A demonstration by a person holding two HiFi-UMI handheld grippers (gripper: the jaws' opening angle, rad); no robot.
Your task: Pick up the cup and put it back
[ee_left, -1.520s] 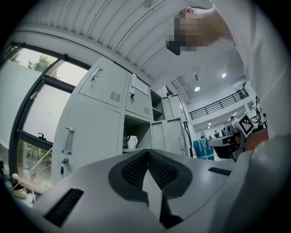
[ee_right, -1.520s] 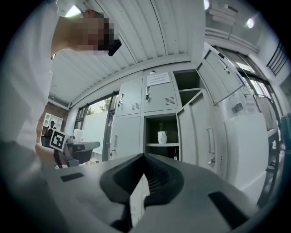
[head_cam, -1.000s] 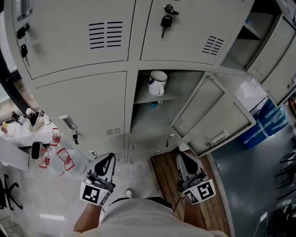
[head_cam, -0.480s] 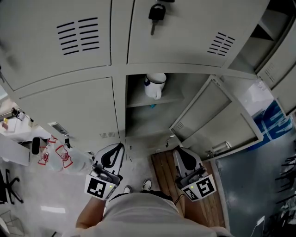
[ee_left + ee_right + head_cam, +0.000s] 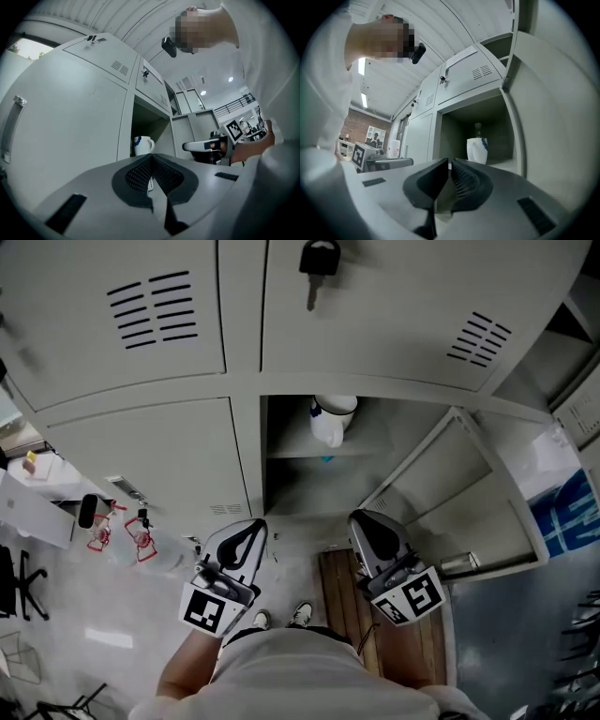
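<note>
Two grey hand-held grippers, and neither has anything in it. The left gripper [image 5: 152, 163] has its ribbed black pads pressed together on nothing, and the right gripper [image 5: 449, 165] is closed up empty the same way. Both sit low in front of the person, pointing roughly level at the grey metal locker bank [image 5: 141, 437], well short of it. The white ceramic cup with the blue mark [image 5: 333, 418] stands upright on the thin shelf [image 5: 295, 452] inside the one open compartment. That's just under the upper door with the black key [image 5: 319, 257] hanging from its lock. So I'd say this is the approach and the pick hasn't started yet. The right one looks like the better bet, since the cup sits almost dead ahead of its jaws in the right gripper view. To do it well, I'd spread the jaws wide before going in, not once inside that narrow box. Come in level, and straddle the cup's body rather than its handle, which seems to stick out toward the front. Keep off the swung-open grey locker door [image 5: 441, 493] on the right. Squeeze firmly because glazed ceramic is slick, lift only just clear of the shelf, then set it back flat and upright.
</note>
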